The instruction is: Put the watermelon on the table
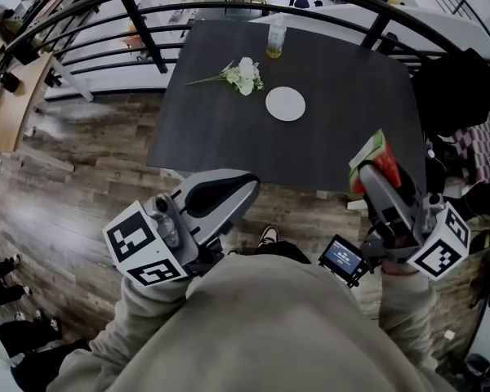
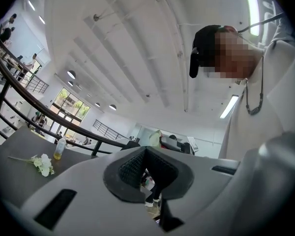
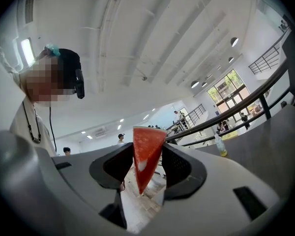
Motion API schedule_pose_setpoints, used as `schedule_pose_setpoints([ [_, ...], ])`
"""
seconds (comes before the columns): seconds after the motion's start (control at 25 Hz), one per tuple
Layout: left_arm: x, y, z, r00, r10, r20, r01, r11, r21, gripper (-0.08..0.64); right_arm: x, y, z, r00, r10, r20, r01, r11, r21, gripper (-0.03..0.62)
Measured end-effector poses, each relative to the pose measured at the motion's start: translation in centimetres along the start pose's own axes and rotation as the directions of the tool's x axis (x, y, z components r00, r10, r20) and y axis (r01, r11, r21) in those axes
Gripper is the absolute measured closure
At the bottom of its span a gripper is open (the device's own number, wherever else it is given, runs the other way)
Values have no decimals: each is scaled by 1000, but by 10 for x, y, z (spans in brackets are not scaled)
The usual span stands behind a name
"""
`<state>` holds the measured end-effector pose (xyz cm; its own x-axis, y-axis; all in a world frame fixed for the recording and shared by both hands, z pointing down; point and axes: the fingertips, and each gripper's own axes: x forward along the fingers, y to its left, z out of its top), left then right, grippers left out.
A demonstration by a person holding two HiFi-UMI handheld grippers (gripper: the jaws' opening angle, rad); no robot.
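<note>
A red watermelon wedge [image 3: 146, 156] with a green rind [image 1: 367, 152] is pinched between the jaws of my right gripper [image 1: 372, 167], which is shut on it and tilted upward over the near right edge of the dark table [image 1: 327, 137]. In the right gripper view the slice stands point-down between the two pads. My left gripper [image 1: 220, 194] hangs just off the table's near edge, jaws pressed together with nothing in them [image 2: 145, 173].
On the table lie a white round plate [image 1: 285, 104], a bunch of white flowers [image 1: 243, 75] and a bottle of yellow drink [image 1: 276, 37] at the far edge. A black curved railing [image 1: 147, 35] runs behind the table. A dark chair [image 1: 461, 88] stands at the right.
</note>
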<state>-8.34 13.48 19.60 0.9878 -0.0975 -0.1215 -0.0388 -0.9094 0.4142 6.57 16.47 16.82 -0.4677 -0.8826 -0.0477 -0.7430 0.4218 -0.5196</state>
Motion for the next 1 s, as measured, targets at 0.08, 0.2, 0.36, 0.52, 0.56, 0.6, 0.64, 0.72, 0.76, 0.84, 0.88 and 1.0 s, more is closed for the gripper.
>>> schedule_pose_setpoints([
  [0.08, 14, 2, 2, 1000, -4, -4, 4, 1000, 5, 557, -8, -12, 8, 1000, -10, 14, 10, 1000, 7, 397],
  [0.2, 32, 5, 6, 1000, -8, -18, 9, 1000, 19, 557, -19, -28, 19, 999, -18, 36, 17, 1000, 15, 397],
  [0.36, 59, 5, 7, 999, -12, -34, 13, 1000, 24, 557, -30, -48, 32, 998, -20, 58, 19, 999, 29, 397],
  [0.52, 89, 4, -2, 997, -25, -69, 26, 1000, 14, 557, -44, -70, 40, 996, -29, 79, 25, 999, 42, 397],
  [0.56, 96, 3, -6, 996, -31, -81, 33, 999, 13, 557, -49, -76, 41, 996, -34, 85, 30, 998, 46, 397],
  [0.6, 103, 1, -9, 995, -38, -93, 40, 999, 13, 557, -54, -82, 42, 995, -41, 94, 36, 998, 54, 397],
  [0.64, 110, 1, -12, 994, -44, -103, 46, 999, 13, 557, -60, -89, 43, 993, -51, 103, 44, 997, 65, 397],
  [0.72, 122, 0, -16, 992, -52, -118, 54, 998, 11, 557, -72, -103, 43, 990, -70, 119, 59, 994, 91, 397],
  [0.76, 127, 1, -17, 991, -53, -124, 55, 998, 9, 557, -77, -109, 42, 989, -79, 124, 66, 993, 102, 397],
  [0.84, 133, 5, -20, 989, -54, -136, 54, 999, 3, 557, -84, -119, 41, 988, -97, 124, 83, 990, 113, 397],
  [0.88, 135, 8, -21, 989, -53, -140, 54, 999, -1, 557, -85, -123, 40, 987, -104, 121, 91, 989, 114, 397],
  [1.0, 140, 18, -23, 988, -53, -146, 51, 999, -15, 557, -81, -131, 44, 987, -111, 114, 98, 989, 112, 397],
])
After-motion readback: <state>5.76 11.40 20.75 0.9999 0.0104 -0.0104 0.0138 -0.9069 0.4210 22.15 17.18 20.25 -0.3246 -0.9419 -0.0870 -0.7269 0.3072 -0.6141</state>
